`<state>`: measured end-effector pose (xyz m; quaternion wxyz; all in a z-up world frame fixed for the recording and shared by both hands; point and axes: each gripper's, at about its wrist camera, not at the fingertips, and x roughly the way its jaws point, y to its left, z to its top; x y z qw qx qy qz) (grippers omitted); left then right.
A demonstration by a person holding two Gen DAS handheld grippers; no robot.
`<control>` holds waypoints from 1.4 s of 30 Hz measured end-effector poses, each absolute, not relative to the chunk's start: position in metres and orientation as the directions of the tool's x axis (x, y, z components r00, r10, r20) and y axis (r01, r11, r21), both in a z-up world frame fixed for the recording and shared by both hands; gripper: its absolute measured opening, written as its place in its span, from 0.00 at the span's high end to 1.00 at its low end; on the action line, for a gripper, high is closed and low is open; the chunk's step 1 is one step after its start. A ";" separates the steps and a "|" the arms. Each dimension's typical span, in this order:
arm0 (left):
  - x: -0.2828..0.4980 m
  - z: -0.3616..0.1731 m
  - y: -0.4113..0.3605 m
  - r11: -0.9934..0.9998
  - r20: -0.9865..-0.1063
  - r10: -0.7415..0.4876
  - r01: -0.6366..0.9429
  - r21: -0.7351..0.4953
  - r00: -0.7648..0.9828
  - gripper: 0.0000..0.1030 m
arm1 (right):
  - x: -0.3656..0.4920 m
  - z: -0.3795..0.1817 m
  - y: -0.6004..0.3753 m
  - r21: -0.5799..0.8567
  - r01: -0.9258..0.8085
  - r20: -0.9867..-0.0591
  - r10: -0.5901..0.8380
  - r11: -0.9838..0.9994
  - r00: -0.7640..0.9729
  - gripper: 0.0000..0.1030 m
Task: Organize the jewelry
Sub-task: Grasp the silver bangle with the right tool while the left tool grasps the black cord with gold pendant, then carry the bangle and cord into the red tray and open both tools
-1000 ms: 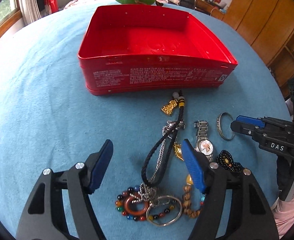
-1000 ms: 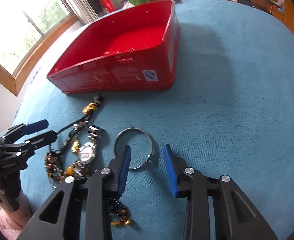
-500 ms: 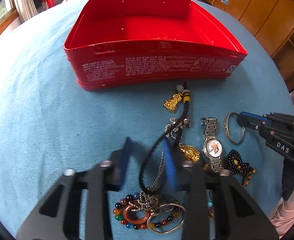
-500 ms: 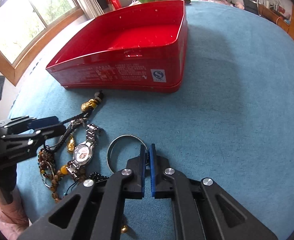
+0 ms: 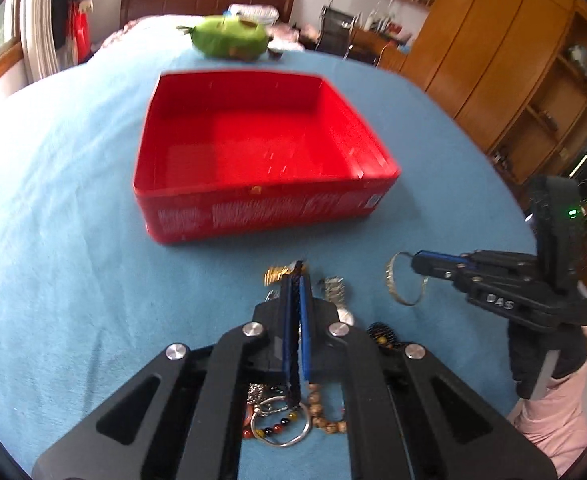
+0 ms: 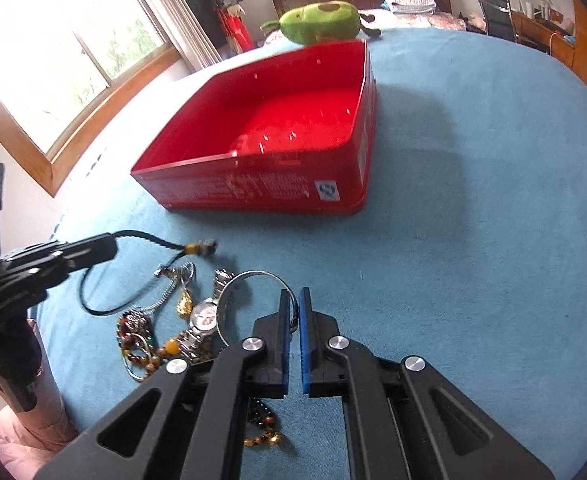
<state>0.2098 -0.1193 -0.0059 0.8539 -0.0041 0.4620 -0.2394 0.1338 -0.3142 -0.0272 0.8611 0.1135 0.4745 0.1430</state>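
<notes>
While both tools pinch jewelry, the lifting step is under way: the left hand-held gripper [image 5: 295,280] is pressed together on the black cord necklace [image 6: 149,240], the right hand-held gripper [image 6: 292,300] clamped on the silver bangle [image 6: 229,292]. Remaining pieces — a watch [image 6: 203,316], bead bracelets [image 6: 141,344] — lie on the blue bed [image 6: 473,200] near its front edge. Next, I judge, each piece must be carried over the red tin [image 5: 253,148] and released inside.

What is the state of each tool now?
Left tool: closed on the black cord.
Right tool: closed on the silver bangle.
</notes>
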 end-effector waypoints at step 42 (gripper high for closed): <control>0.321 0.007 -0.088 0.953 -0.704 -0.299 0.233 -0.192 0.644 0.54 | 0.266 -0.001 -0.297 0.319 -0.086 -0.729 0.302 0.944 0.614 0.85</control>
